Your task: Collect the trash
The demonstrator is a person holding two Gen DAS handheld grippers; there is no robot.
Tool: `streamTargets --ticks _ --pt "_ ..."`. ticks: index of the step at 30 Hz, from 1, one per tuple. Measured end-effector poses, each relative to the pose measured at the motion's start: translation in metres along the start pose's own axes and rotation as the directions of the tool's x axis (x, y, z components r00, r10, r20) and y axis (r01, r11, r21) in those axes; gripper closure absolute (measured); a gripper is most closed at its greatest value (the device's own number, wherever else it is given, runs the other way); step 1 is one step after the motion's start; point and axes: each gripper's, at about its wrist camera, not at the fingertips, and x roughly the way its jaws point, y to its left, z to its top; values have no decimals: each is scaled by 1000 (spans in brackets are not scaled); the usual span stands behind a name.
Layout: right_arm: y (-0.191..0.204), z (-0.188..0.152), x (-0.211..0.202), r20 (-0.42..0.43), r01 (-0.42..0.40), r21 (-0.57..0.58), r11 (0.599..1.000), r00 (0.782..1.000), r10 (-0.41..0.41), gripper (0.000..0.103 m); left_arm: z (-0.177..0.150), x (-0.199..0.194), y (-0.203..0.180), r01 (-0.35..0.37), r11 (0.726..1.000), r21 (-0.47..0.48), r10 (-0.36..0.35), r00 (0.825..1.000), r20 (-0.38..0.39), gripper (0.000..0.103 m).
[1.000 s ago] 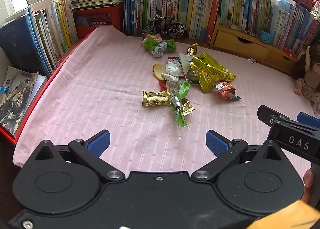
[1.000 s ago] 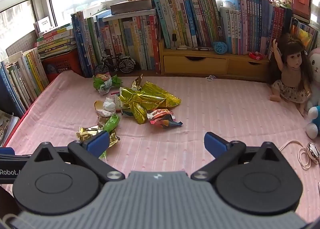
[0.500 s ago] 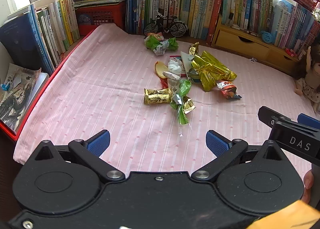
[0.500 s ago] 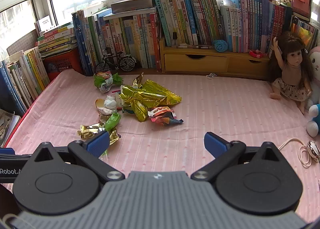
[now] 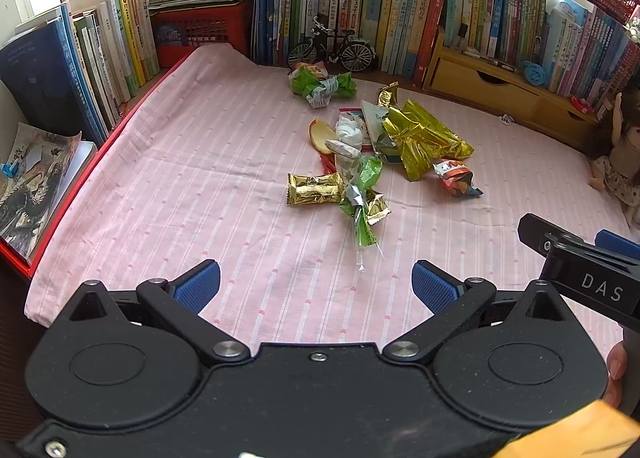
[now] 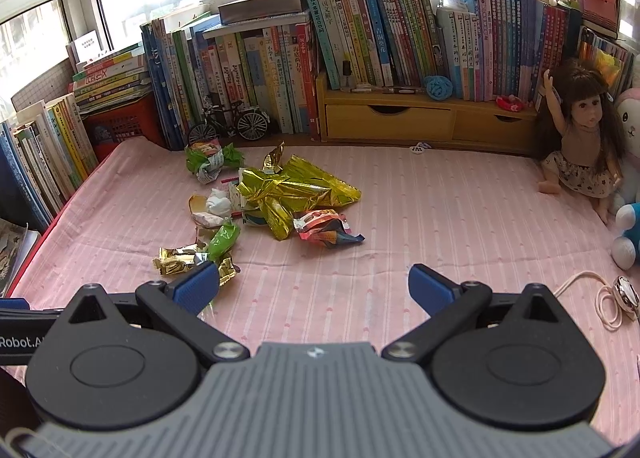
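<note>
Both grippers [image 5: 316, 278] [image 6: 313, 281] slightly closer to wrapper pile [image 5: 360, 161], approx.

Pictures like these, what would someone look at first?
Probably the shiny gold wrapper in the heap of trash in the middle of the pink cloth. Then the doll sitting at the right edge, and the little toy bicycle by the books behind the heap.

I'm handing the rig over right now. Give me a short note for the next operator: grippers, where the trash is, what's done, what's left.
Left gripper: open, empty, above the pink cloth.
Right gripper: open, empty.
Trash: one loose pile mid-cloth, with the big gold wrapper, the small gold packet and the red-orange packet; the green wrapper lies apart by the toy bicycle.
Done: nothing picked up.
Left: all of it. No bin in view.
</note>
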Motion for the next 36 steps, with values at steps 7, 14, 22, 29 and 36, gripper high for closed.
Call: streamTargets --ticks 7,14,22,29,36 --pt "-1 -2 -1 -2 -3 9 1000 1000 3 0 0 0 0 1 1000 -1 -1 1000 -1 1" --pt "0 2 -4 13 10 8 1000 1000 -11 0 -2 -2 -3 -13 1000 0 13 999 31 1" --pt "-2 3 -3 6 0 26 1000 1000 0 0 2 -5 1 3 1000 -20 -2 999 47 1" --pt "0 3 -4 8 4 24 1000 1000 -4 0 3 -3 4 3 1000 -27 -2 999 40 2" --pt "1 3 -4 3 0 26 1000 1000 0 0 5 -4 3 3 1000 -23 -2 999 37 2"
